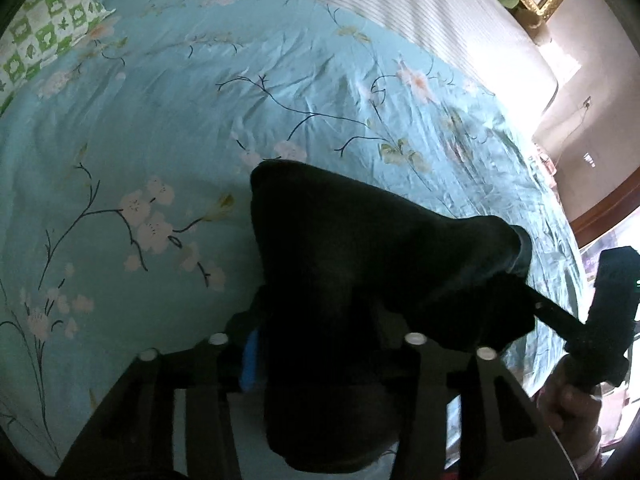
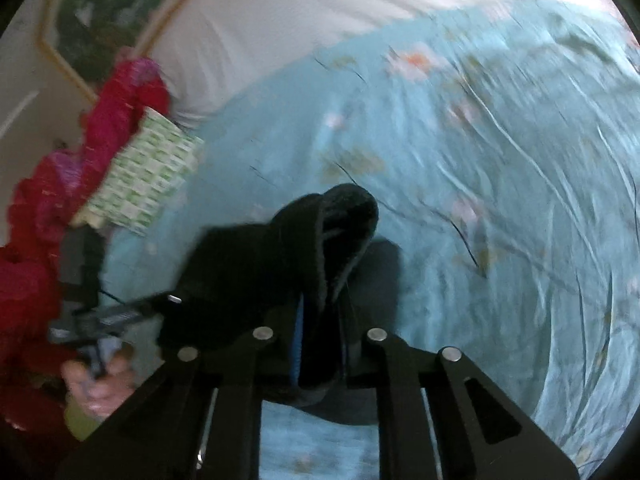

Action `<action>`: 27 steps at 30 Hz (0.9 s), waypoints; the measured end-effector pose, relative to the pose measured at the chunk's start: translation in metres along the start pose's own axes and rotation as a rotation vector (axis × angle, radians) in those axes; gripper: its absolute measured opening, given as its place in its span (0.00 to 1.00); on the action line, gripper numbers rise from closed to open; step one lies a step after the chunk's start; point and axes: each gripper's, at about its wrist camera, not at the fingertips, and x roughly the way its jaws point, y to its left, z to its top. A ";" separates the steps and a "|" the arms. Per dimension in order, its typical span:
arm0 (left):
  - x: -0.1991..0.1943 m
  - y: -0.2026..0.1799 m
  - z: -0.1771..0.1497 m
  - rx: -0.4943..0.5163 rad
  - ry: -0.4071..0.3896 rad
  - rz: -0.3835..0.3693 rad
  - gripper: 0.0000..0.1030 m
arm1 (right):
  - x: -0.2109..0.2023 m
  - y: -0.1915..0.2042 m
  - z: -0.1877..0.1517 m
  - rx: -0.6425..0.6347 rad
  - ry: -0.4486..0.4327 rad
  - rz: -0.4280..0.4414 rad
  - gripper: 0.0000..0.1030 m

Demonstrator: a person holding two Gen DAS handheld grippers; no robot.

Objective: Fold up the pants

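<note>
Bedroom, teal floral bedspread (image 1: 168, 128) as my work surface. Black pants (image 1: 360, 248) hang bunched above it, strung between both tools. Left gripper (image 1: 320, 360) is clamped on 1 thick fold; right gripper (image 2: 320, 320) is pinched on another edge. I judge: keep both grips firm, spread apart level, lower evenly so cloth lands flat.
</note>
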 end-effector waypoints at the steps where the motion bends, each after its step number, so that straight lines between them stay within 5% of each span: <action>1: 0.000 0.001 -0.001 0.004 -0.005 0.011 0.61 | 0.002 -0.005 -0.003 0.015 -0.004 -0.005 0.28; 3: 0.000 0.005 -0.002 0.003 -0.008 0.006 0.65 | 0.003 -0.017 -0.007 0.048 -0.011 0.004 0.38; 11: -0.014 0.011 0.000 -0.012 -0.022 0.004 0.72 | -0.013 -0.019 -0.006 0.071 -0.021 0.015 0.39; 16: -0.016 0.014 0.015 -0.070 -0.034 -0.025 0.78 | -0.021 -0.009 0.013 0.116 -0.100 0.078 0.51; 21: 0.000 0.015 0.025 -0.098 -0.022 0.048 0.79 | 0.007 -0.008 0.016 0.120 -0.074 -0.008 0.56; 27: 0.015 0.026 0.027 -0.103 -0.015 0.044 0.79 | 0.020 -0.025 0.006 0.102 -0.042 -0.066 0.56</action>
